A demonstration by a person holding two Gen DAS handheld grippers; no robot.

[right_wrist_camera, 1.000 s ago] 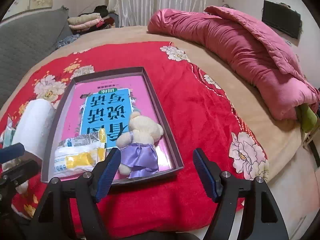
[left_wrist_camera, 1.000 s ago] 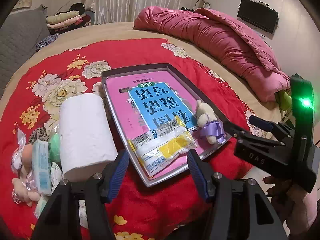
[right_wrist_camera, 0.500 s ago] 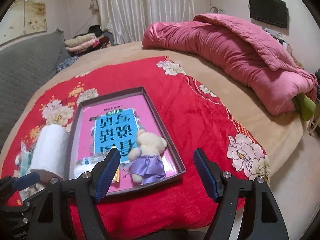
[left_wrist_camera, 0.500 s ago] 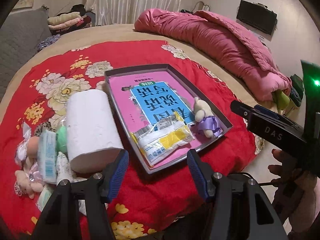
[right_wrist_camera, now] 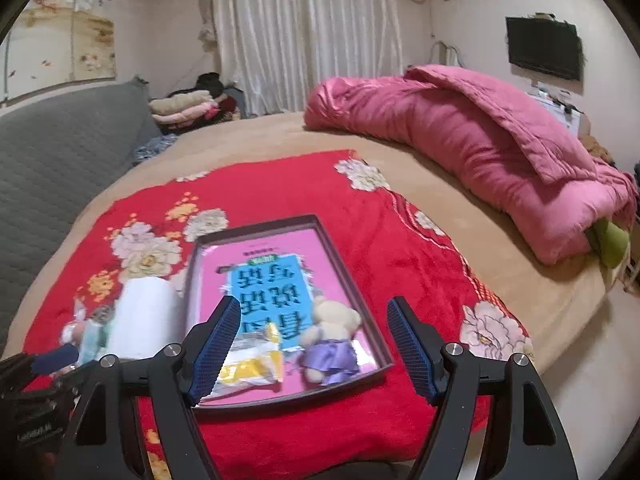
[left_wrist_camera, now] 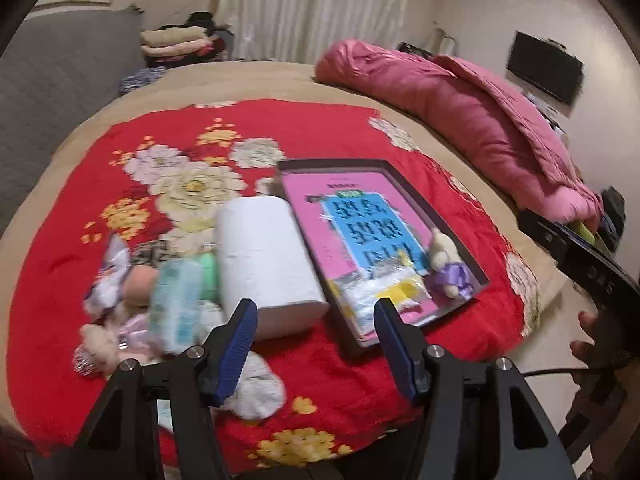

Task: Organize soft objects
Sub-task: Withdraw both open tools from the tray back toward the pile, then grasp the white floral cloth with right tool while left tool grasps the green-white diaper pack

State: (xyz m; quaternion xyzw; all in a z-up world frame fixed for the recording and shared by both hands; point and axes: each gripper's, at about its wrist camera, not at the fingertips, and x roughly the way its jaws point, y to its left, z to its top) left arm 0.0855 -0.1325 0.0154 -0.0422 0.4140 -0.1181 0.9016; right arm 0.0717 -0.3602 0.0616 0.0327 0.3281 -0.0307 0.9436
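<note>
A dark tray [left_wrist_camera: 404,182] [right_wrist_camera: 340,256] lies on the red flowered blanket and holds a pink and blue book [left_wrist_camera: 360,216] [right_wrist_camera: 268,284], a yellow and white packet [left_wrist_camera: 380,296] [right_wrist_camera: 244,368] and a small bear in a purple dress [left_wrist_camera: 446,264] [right_wrist_camera: 332,340]. Left of the tray lie a white paper roll [left_wrist_camera: 264,264] [right_wrist_camera: 144,316], a tissue pack [left_wrist_camera: 176,300], a small doll [left_wrist_camera: 120,316] and a white sock [left_wrist_camera: 256,388]. My left gripper [left_wrist_camera: 312,344] is open and empty, held above the blanket's near edge. My right gripper [right_wrist_camera: 312,348] is open and empty, above the tray's near end.
A rolled pink quilt [right_wrist_camera: 480,144] lies along the bed's right side. A grey headboard [right_wrist_camera: 60,160] stands at the left, with folded clothes [right_wrist_camera: 188,108] behind. A TV [right_wrist_camera: 544,54] hangs on the right wall. The bed edge drops off close to me.
Both grippers have pulled back and risen away from the tray, still open. The left view has swung left, so more of the pile by the roll shows.
</note>
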